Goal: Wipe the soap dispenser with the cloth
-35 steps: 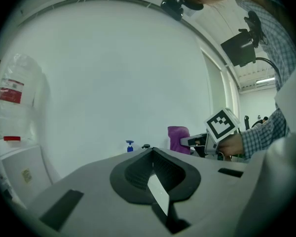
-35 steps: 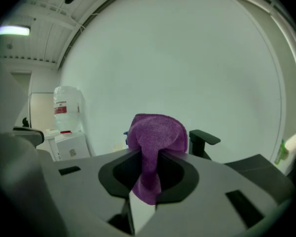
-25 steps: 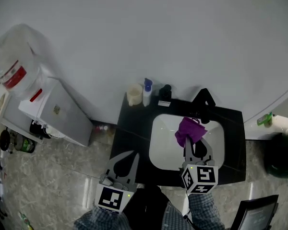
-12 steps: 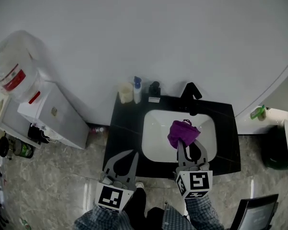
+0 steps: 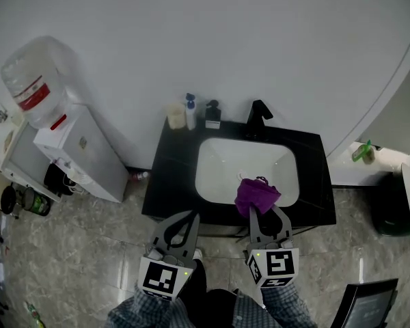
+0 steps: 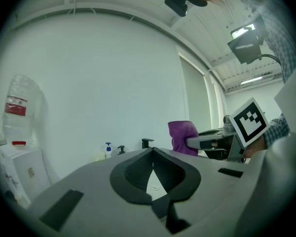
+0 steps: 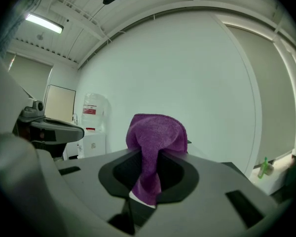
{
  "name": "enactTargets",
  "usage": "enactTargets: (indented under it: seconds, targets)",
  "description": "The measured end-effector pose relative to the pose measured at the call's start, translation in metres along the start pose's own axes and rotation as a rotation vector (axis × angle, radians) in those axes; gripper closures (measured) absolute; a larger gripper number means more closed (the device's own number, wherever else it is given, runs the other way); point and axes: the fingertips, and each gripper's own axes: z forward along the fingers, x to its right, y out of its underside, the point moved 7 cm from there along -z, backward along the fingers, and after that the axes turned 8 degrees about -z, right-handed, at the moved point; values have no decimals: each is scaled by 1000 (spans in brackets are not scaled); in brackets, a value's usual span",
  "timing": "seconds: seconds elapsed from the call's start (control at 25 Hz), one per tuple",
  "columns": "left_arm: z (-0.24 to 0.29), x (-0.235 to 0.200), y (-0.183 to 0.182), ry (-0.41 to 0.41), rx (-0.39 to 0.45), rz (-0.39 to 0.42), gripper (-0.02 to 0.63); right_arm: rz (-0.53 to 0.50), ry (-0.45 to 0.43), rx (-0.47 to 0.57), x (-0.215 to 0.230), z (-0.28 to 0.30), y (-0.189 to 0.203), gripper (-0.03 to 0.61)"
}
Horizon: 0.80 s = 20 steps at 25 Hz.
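Right tongs point(image 5: 263, 213) pinch the purple cloth point(image 5: 255, 193) over the front rim of the sink point(image 5: 219, 173). Left tongs point(image 5: 189, 216) are pressed together, empty. The soap dispenser point(image 5: 212, 113) stands at the rear of the worktop point(image 5: 169, 176), well apart.

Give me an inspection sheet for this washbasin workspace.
Surface: black counter around a white basin, with a black faucet behind it.
Job's things: purple cloth bunched in the right gripper, over the basin's front edge. Black pump bottle and blue-topped bottle at the counter's back left, far from both grippers.
Clutter: pale cup beside the bottles.
Grippers: right gripper shut on the cloth. Left gripper shut and empty, in front of the counter.
Cables: nothing seen.
Surroundings: water cooler at left, green bottle on a ledge at right.
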Motion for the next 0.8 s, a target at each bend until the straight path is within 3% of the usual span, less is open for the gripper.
enactTargets:
  seconds: [0.28,0.4,0.8]
  targets:
    - [-57,58,14,-17,17,-3,612,7,-10,24,-14,-81,16,502]
    - [-77,76,14,-21,33,-42,612,9,-17,36,-20,-109,15,502]
    - [-124,100,10,-23,34,-29,612,52,-17,76,-36,-166,-3,502]
